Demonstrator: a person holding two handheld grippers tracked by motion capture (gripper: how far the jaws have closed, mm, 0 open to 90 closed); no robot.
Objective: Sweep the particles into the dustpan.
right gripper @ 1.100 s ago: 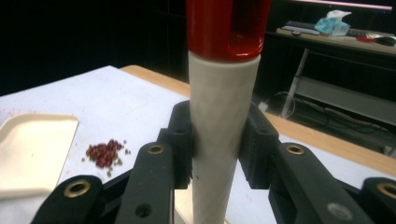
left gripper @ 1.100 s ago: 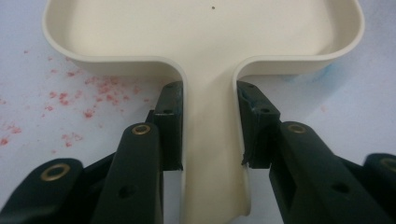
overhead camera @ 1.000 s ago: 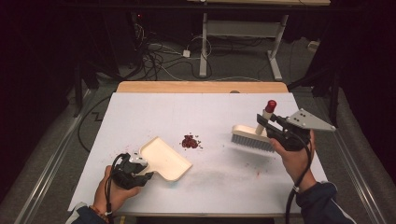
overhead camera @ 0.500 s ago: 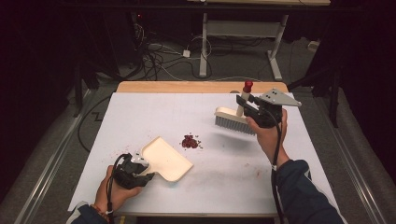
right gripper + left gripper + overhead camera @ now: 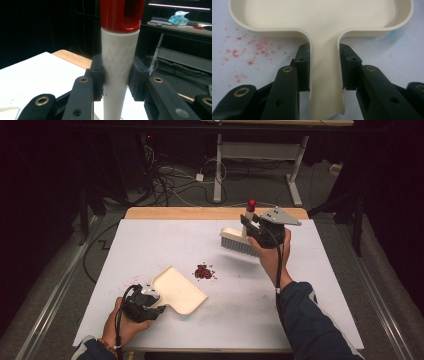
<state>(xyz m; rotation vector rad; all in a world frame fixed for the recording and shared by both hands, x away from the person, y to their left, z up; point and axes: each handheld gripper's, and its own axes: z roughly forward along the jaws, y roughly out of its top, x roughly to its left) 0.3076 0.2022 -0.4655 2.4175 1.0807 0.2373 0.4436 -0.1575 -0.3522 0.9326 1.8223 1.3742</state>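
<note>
sweep | grey-bristled hand brush with white, red-capped handle (image 5: 239, 241) shifted from right edge toward upper centre, above red crumb pile (image 5: 203, 271) | right gripper (image 5: 250, 224) fingers clamped on handle | left gripper (image 5: 159, 301) fingers gripping cream plastic dustpan (image 5: 179, 291) on white counter (image 5: 150, 245) | stroke toward pan likely next

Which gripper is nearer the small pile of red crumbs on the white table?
Left. The left gripper sits below-left of the red crumbs; the right gripper hovers farther, upper right.

A big white table (image 5: 320, 285) with a light wooden edge (image 5: 200, 213) at the far side stands on a grey floor (image 5: 50, 285). Black cables (image 5: 170, 185) lie tangled on the floor behind it, near the white metal legs (image 5: 218, 170) of another table.
</note>
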